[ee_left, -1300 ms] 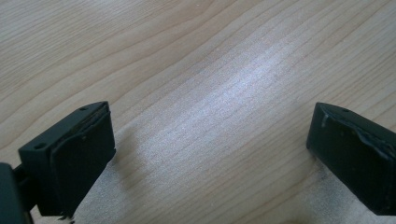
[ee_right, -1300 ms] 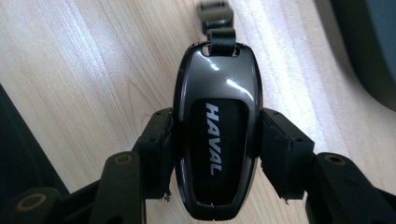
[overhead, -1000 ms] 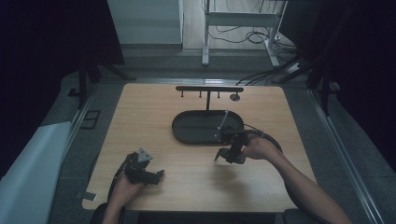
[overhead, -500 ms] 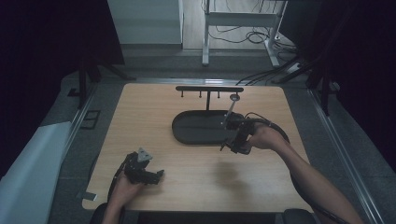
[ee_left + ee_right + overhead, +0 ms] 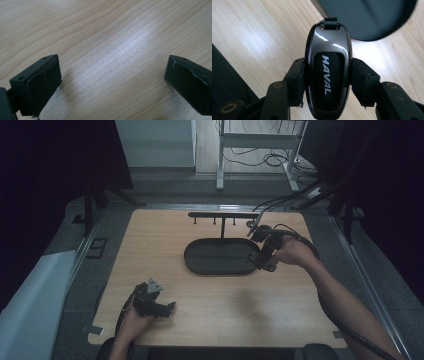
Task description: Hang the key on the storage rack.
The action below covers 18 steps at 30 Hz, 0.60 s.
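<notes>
Key fob (image 5: 327,67), clamped in the right gripper (image 5: 263,251), has swung from below the oval tray (image 5: 200,265) toward its right end, probably bound for the hook rack (image 5: 223,215), while the left gripper (image 5: 152,304) rests open.

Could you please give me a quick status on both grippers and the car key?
Right gripper shut on the Haval key fob, beside the dark oval tray. Left gripper open over bare table. Nothing in the way.

Glossy dark key fob (image 5: 327,67), white lettering; black tray (image 5: 220,257)
</notes>
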Tool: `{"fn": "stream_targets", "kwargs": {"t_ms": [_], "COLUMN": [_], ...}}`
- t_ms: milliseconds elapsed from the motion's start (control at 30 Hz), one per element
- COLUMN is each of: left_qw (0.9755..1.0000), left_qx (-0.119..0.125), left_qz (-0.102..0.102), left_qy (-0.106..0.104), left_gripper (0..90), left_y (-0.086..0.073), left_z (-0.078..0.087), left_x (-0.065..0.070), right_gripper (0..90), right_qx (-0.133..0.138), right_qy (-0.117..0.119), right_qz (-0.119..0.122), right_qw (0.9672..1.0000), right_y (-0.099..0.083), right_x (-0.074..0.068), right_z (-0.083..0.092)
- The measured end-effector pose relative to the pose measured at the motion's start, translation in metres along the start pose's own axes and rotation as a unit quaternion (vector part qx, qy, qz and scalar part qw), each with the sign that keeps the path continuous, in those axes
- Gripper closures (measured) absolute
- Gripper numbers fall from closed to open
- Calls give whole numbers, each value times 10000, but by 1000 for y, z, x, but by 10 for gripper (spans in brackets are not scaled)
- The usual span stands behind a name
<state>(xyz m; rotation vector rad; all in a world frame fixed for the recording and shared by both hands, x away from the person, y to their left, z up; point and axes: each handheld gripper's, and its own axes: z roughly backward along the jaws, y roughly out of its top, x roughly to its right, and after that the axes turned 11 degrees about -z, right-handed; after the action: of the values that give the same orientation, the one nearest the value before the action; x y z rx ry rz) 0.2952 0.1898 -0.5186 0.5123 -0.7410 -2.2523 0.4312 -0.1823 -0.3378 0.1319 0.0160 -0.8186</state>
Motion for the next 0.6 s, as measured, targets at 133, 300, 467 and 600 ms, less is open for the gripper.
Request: {"fn": "stream_targets", "kwargs": {"t_ms": [133,300,467,600], "left_qw": [10000,10000,10000,10000], "left_qx": [-11,-10,-29,-32], "left_qz": [4,4,-14,-21], "left_qy": [-11,-12,-19,-26], "left_gripper": [10,10,10,10], "left_y": [0,0,0,0], "left_z": [0,0,1,1], "left_x": [0,0,-1,-1], "right_gripper": [489,489,489,489], "right_qx": [36,87,139,171], "right_qy": [-37,-99,-81,-79], "right_qz": [-125,-266,-416,-500], "right_qw": [9999,9996,9990,9986], "right_y": [2,5,8,10], "right_x": [9,18,26,33], "right_z": [9,21,31,38]}}
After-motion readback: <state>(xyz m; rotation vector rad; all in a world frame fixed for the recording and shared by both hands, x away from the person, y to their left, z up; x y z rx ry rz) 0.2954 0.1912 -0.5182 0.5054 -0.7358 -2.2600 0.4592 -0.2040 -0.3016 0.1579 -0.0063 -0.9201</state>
